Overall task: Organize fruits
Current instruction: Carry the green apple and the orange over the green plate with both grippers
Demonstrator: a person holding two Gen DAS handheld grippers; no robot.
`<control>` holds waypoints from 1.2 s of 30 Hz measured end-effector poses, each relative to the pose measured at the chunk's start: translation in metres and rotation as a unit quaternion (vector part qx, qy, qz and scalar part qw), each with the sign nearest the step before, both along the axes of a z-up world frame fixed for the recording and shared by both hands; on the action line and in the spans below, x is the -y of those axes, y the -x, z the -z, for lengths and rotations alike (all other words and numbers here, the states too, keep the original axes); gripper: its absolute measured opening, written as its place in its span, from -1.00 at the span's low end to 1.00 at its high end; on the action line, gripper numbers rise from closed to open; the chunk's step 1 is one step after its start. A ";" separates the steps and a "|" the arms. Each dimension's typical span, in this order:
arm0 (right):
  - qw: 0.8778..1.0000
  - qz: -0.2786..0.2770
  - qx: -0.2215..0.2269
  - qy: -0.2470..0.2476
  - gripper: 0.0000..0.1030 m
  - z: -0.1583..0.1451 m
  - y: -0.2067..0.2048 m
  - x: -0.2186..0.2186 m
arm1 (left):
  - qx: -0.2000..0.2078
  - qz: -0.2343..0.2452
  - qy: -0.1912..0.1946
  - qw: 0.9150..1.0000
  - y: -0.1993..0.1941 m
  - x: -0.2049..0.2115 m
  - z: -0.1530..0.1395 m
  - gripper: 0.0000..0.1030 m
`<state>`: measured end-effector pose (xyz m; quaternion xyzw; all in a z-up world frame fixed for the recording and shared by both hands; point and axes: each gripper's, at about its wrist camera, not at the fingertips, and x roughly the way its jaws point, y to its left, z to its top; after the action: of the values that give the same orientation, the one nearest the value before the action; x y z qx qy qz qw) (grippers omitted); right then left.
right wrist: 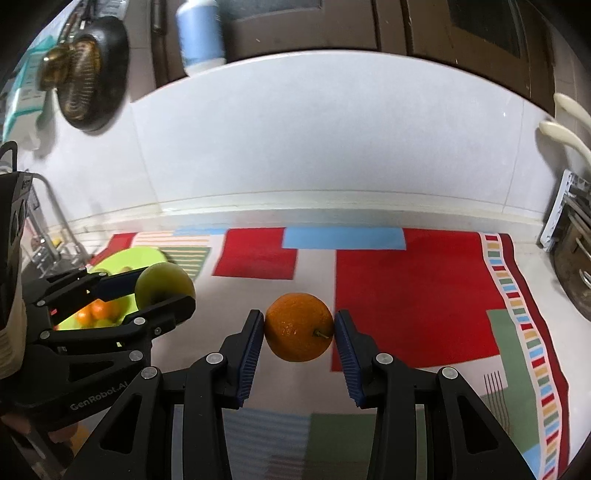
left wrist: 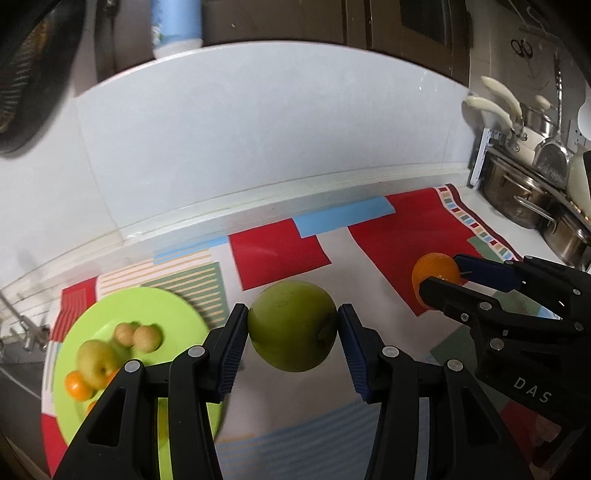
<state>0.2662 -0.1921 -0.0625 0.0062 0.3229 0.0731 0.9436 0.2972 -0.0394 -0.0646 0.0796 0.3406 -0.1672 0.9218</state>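
Observation:
My left gripper (left wrist: 292, 328) is shut on a large green apple (left wrist: 291, 325), held clear above the patterned cloth (left wrist: 280, 254). My right gripper (right wrist: 299, 328) is shut on an orange (right wrist: 298, 326) with a short stem, also lifted off the cloth. In the left wrist view the right gripper (left wrist: 441, 278) holds the orange (left wrist: 434, 271) at the right. In the right wrist view the left gripper (right wrist: 166, 286) carries the apple (right wrist: 162, 282) over the lime-green plate (right wrist: 144, 254). The plate (left wrist: 147, 302) at the left holds a small green apple (left wrist: 94, 360), two pale round fruits (left wrist: 147, 338) and oranges (left wrist: 77, 386).
A white tiled wall (left wrist: 258, 140) backs the counter. Steel pots (left wrist: 517, 199) and hanging utensils (left wrist: 550, 158) crowd the right end. A blue-and-white bottle (right wrist: 201, 33) stands on the ledge above, and a dark pan (right wrist: 92, 74) hangs at the upper left. A faucet (right wrist: 51, 225) stands left.

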 end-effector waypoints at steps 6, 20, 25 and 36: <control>1.000 -0.015 0.013 -0.002 -0.21 -0.015 0.025 -0.019 | 0.011 -0.022 0.011 1.000 0.030 -0.025 -0.015 -0.05; 0.997 -0.067 0.041 0.004 -0.21 -0.038 0.066 -0.080 | 0.032 -0.076 0.014 0.996 0.082 -0.087 -0.035 -0.05; 0.996 -0.077 0.050 -0.001 -0.21 -0.043 0.075 -0.099 | 0.042 -0.087 0.016 0.995 0.095 -0.109 -0.043 -0.05; 0.994 -0.089 0.068 -0.004 -0.21 -0.052 0.088 -0.140 | 0.064 -0.099 0.013 0.993 0.109 -0.150 -0.057 -0.05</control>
<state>0.1784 -0.0519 -0.0102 -0.0238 0.2573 0.1587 0.9529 0.1877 0.1110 -0.0074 0.0440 0.2848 -0.0746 0.9547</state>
